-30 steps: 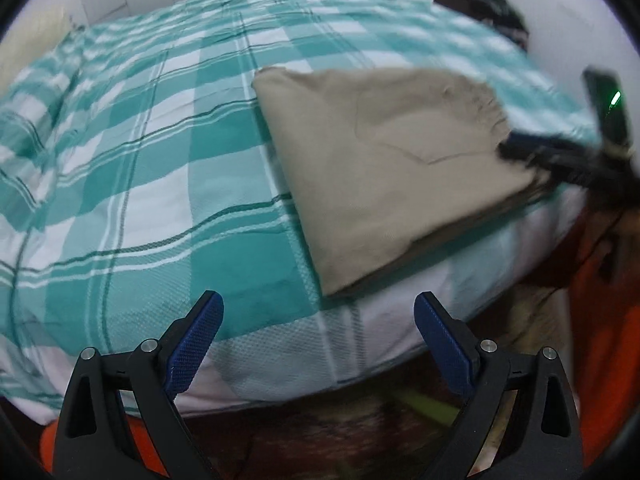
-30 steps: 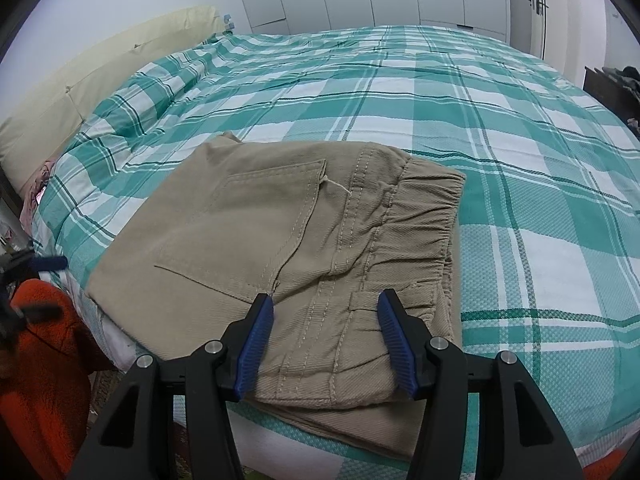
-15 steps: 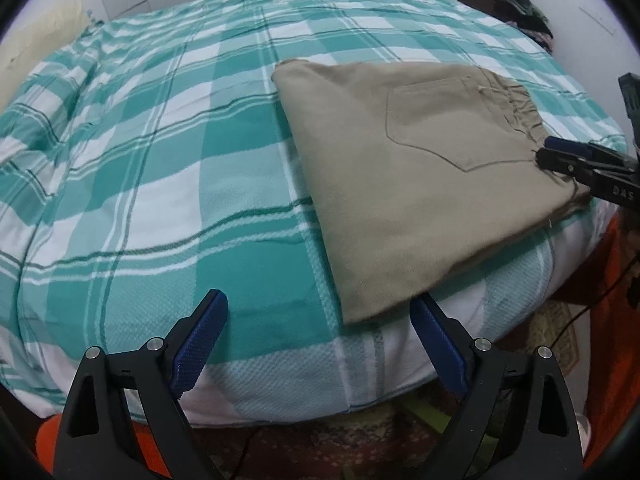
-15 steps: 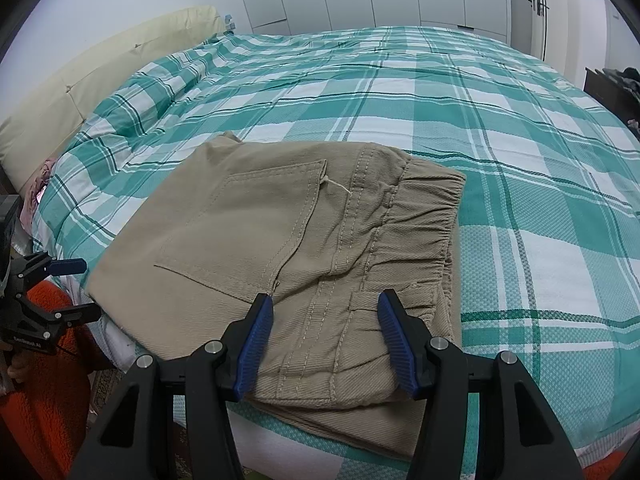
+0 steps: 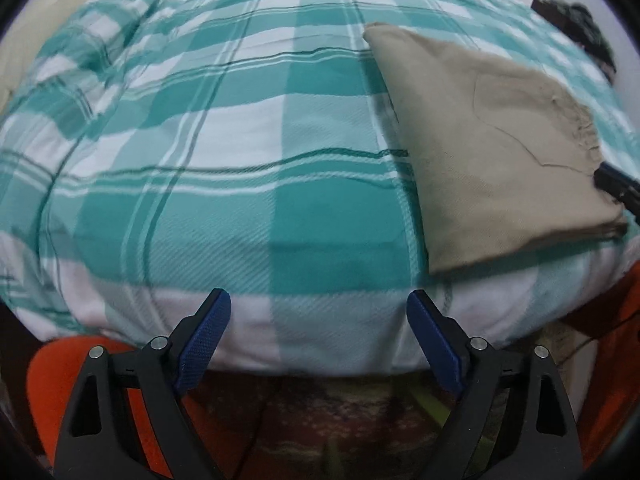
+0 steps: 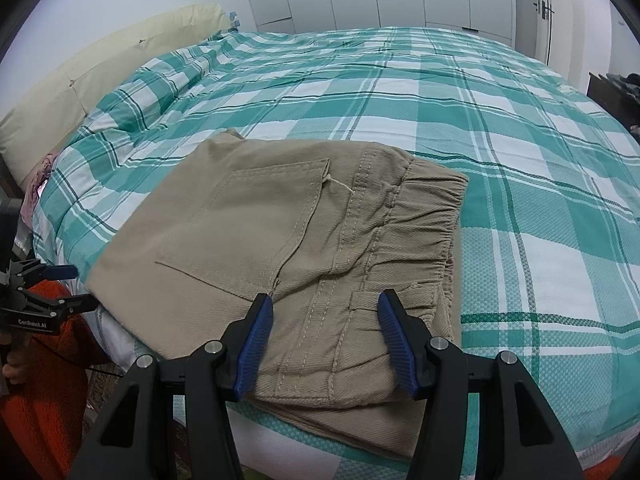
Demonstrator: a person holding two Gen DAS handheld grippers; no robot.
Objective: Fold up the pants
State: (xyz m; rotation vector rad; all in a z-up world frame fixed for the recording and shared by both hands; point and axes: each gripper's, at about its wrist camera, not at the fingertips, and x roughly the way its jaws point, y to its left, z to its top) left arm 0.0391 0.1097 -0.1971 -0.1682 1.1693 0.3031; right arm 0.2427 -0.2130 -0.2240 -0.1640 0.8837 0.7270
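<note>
Pants (image 6: 280, 248): khaki twill, folded into a thick squarish stack, lying flat near the bed's edge. Top face shows a stitched patch pocket (image 6: 248, 220), a loose thread at its corner, and a gathered elastic waistband (image 6: 424, 216) bunched into ribs. In the left wrist view the same stack (image 5: 492, 152) sits to the right, layered edges visible along its near side.

Bedspread (image 6: 460, 112): woven teal-and-white plaid, fine waffle texture, slightly rumpled near the cream padded headboard (image 6: 80, 92).

Right gripper (image 6: 326, 334): blue ribbed pads about half spread, straddling the waistband corner of the stack; can't tell if the pads actually press the cloth.

Left gripper (image 5: 318, 334): pads wide apart and closing, nothing between them, hanging over the bare mattress edge, left of the pants. It also shows at the right wrist view's left edge (image 6: 60, 286), just off the stack's corner.
</note>
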